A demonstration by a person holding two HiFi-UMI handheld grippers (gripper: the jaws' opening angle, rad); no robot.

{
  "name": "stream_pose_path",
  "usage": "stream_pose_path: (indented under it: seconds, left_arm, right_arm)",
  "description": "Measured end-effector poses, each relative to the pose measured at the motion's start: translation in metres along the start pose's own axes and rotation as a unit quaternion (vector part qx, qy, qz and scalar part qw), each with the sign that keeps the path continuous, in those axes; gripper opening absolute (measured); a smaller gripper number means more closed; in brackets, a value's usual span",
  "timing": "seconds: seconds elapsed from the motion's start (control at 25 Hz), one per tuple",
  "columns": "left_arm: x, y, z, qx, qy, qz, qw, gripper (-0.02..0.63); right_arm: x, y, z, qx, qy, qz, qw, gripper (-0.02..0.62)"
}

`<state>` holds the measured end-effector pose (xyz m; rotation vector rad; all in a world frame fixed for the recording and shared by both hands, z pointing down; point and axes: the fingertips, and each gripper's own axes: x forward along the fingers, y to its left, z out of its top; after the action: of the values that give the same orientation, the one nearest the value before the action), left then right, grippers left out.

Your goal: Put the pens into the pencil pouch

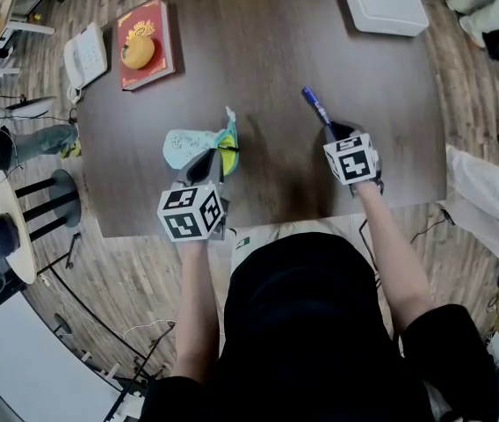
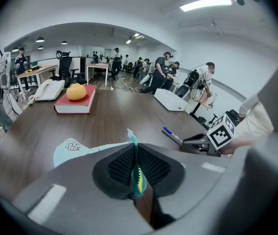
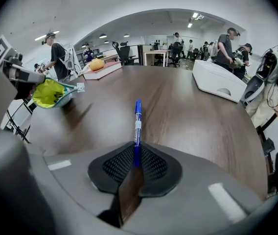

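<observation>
1. The blue pen (image 1: 316, 108) is clamped by its rear end in the right gripper (image 1: 336, 133), jaws closed tight on it. Its tip points away over the table (image 1: 258, 51).
2. The pouch (image 1: 188, 145) sits well apart from the pen, to its left. The left gripper (image 1: 219, 156) has its jaws nearly together, pinching the teal zipper edge.
3. In the right gripper view the pouch's (image 3: 48, 93) yellow lining shows, so the mouth looks open and faces the pen (image 3: 137, 126).
4. Progress, as I judge it: the pen is picked up and the pouch is held ready. Carrying the pen across and dropping it in is still to do.
5. No other pens lie on the table.
6. Hard to tell: whether any pens are already inside the pouch, and whether the pen tip touches the table.
</observation>
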<state>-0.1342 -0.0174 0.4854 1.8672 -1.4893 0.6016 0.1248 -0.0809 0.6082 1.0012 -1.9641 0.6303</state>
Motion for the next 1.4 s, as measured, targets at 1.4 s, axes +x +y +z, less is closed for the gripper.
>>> stream_pose_path:
  seconds: [1.4]
  left_arm:
    - [-0.014,0.003,-0.004,-0.021,-0.029,0.005,0.9993,0.015]
  right_arm:
    - [-0.078,0.184,0.031,-0.218,0.01,0.245,0.945,0.044]
